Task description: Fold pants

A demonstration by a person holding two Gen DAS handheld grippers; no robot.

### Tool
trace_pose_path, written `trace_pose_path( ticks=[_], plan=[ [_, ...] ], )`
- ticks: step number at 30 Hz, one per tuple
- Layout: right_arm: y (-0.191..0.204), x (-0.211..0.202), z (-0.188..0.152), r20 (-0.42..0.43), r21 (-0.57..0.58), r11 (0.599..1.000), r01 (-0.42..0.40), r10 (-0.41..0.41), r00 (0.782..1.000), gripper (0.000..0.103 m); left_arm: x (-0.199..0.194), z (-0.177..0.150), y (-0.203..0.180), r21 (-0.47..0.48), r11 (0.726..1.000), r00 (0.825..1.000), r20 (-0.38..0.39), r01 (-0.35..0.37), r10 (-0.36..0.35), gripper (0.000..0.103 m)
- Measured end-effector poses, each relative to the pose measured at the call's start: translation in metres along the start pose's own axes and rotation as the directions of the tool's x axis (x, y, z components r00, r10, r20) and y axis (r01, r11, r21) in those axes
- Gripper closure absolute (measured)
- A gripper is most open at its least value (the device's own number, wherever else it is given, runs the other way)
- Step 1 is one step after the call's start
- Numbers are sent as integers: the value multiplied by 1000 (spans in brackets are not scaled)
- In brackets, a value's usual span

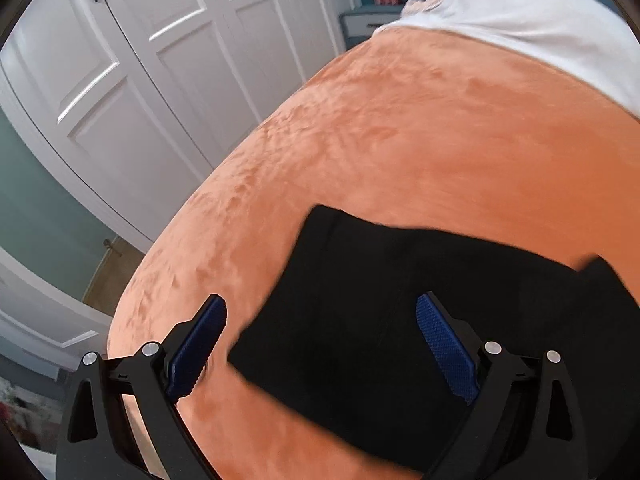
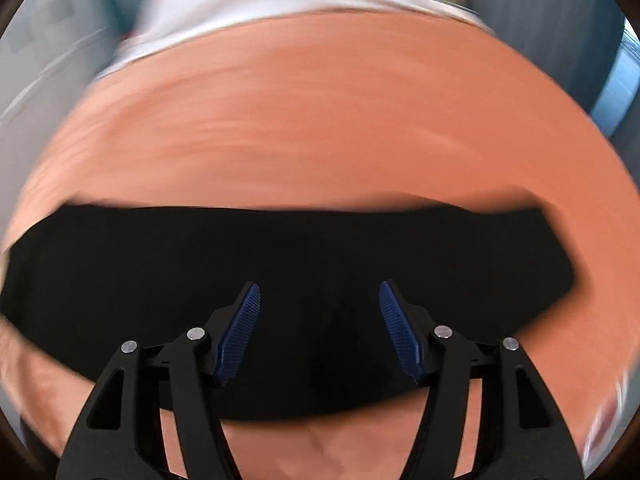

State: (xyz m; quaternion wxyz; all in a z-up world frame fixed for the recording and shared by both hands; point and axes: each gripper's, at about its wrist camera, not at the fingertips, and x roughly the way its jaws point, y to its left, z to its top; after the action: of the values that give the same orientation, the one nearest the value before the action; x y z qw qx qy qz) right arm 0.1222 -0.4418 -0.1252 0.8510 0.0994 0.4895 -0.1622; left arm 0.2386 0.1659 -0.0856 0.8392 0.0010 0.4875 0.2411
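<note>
Black pants (image 1: 420,308) lie flat as a folded band on an orange blanket (image 1: 400,140) on a bed. My left gripper (image 1: 320,312) is open and empty above the band's left end; its left finger is over the blanket, its right finger over the cloth. In the right wrist view the pants (image 2: 300,248) stretch across the frame. My right gripper (image 2: 319,296) is open and empty above their middle. This view is blurred by motion.
A white pillow or sheet (image 1: 520,16) lies at the far end of the bed. White wardrobe doors (image 1: 160,60) stand to the left, with a strip of floor (image 1: 112,268) between them and the bed's edge. A blue nightstand (image 1: 360,24) stands beyond.
</note>
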Motion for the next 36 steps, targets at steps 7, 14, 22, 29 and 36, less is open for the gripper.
trace_pose_path(
  ticks=[7,14,22,29,36],
  plan=[
    [-114,32,28,-30,23,999,-30,30,999,42,-69,-60,-83,141,988,997,27,65,-69,8],
    [-101,37,25,-22,-63,995,-71,70,997,94,-101,-104,-169,309,943,992,-23,122,-121,7],
    [-135,46,25,2,-11,999,-50,50,999,62,-101,-128,-198,388,910,989,-54,148,-138,7],
    [-149,65,18,-62,73,995,-68,73,995,14,-82,-136,-164,321,933,984,-114,163,-133,7],
    [-129,40,28,-43,203,958,-201,214,976,86,-71,-152,-118,298,941,982,-144,159,-120,7]
  ],
)
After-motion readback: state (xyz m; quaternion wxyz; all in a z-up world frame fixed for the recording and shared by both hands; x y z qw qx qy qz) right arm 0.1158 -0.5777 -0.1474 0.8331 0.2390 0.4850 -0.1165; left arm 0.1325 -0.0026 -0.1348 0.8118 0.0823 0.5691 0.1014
